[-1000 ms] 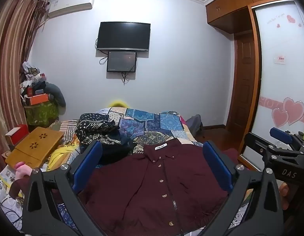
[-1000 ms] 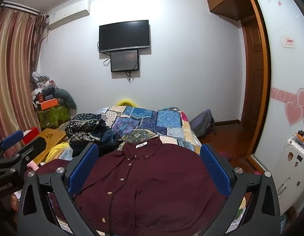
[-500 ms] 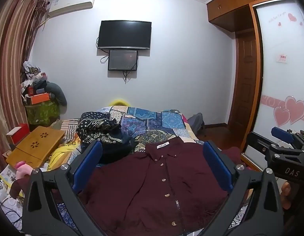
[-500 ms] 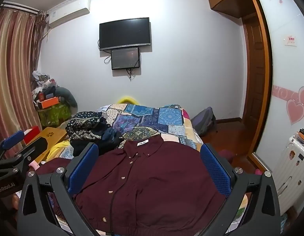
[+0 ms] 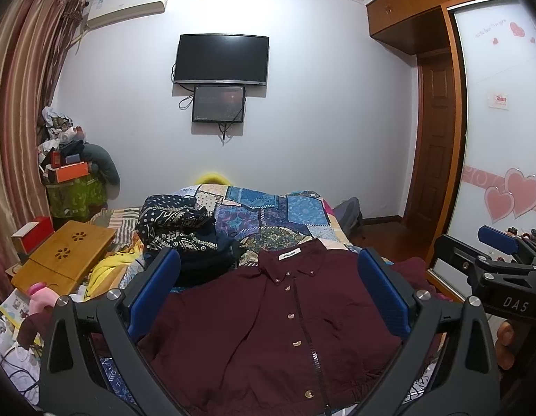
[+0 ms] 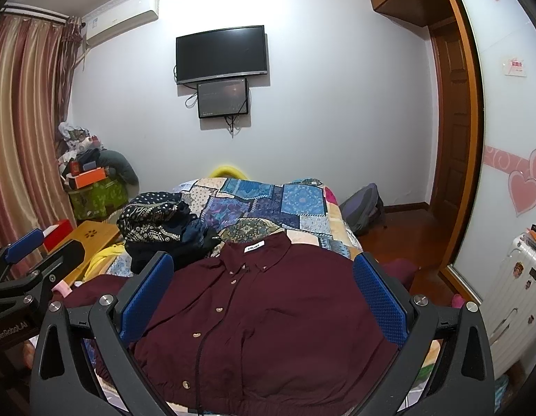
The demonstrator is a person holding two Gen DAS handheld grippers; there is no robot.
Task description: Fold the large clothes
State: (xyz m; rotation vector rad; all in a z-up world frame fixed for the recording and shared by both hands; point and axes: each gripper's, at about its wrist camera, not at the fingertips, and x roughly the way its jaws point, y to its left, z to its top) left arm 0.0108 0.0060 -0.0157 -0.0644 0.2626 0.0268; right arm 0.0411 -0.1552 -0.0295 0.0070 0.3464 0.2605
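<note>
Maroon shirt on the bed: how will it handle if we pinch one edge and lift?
Probably floppy: the maroon shirt lies flat and creased on the patchwork quilt, so it should drape and sag. Likely light for its size, as the cloth looks thin. It may drag or bunch rather than slide cleanly.

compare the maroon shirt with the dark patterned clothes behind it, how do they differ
The maroon shirt is spread flat, front up, collar toward the wall; the dark patterned clothes sit bunched in a heap. The maroon shirt is one plain colour with a row of buttons; the dark patterned clothes carry white dots and geometric prints. Both lie on the patchwork bedspread, and neither is held.
</note>
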